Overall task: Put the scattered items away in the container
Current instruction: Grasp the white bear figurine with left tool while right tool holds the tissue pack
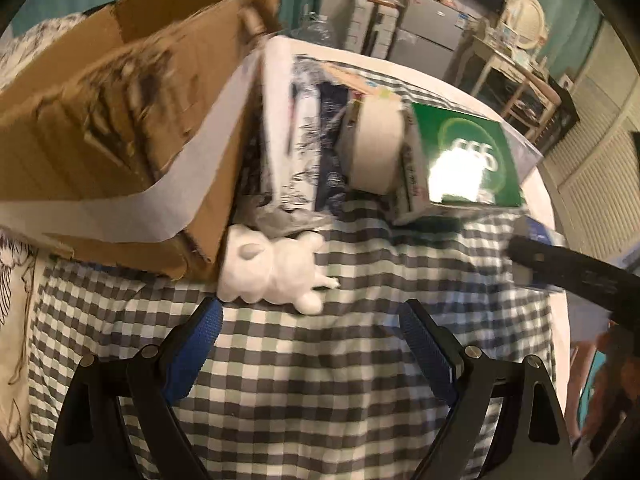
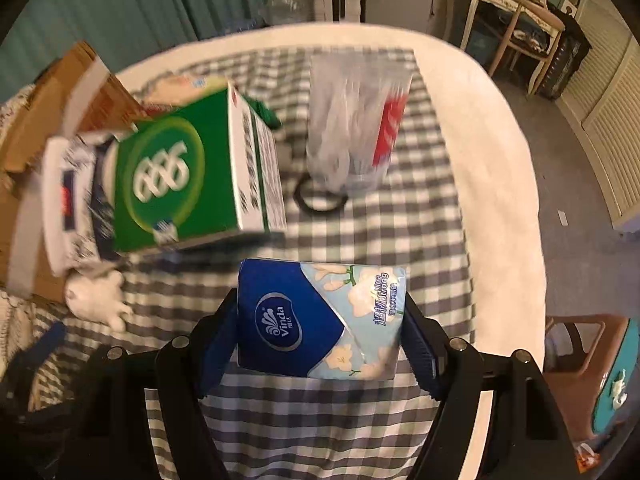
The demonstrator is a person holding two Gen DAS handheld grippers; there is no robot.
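Note:
My right gripper (image 2: pixel 320 298) is shut on a blue and floral tissue pack (image 2: pixel 320 320), held just above the checked cloth (image 2: pixel 320 420). My left gripper (image 1: pixel 311 306) stands open over the cloth with nothing between its fingers. A white toy figure (image 1: pixel 272 268) lies just past its fingertips, against the corner of the open cardboard box (image 1: pixel 120 120). To the right of the box lean a white and blue printed pack (image 1: pixel 288 120), a roll of tape (image 1: pixel 376 152) and a green carton (image 1: pixel 464 152). The right gripper's black arm (image 1: pixel 560 264) enters the left wrist view from the right.
A clear plastic bag with red print (image 2: pixel 356 128) and a black ring (image 2: pixel 320 200) lie further back on the cloth. The round white bed edge (image 2: pixel 500 200) curves to the right. A brown stool (image 2: pixel 580 360) and a desk (image 2: pixel 520 4) stand on the floor beyond.

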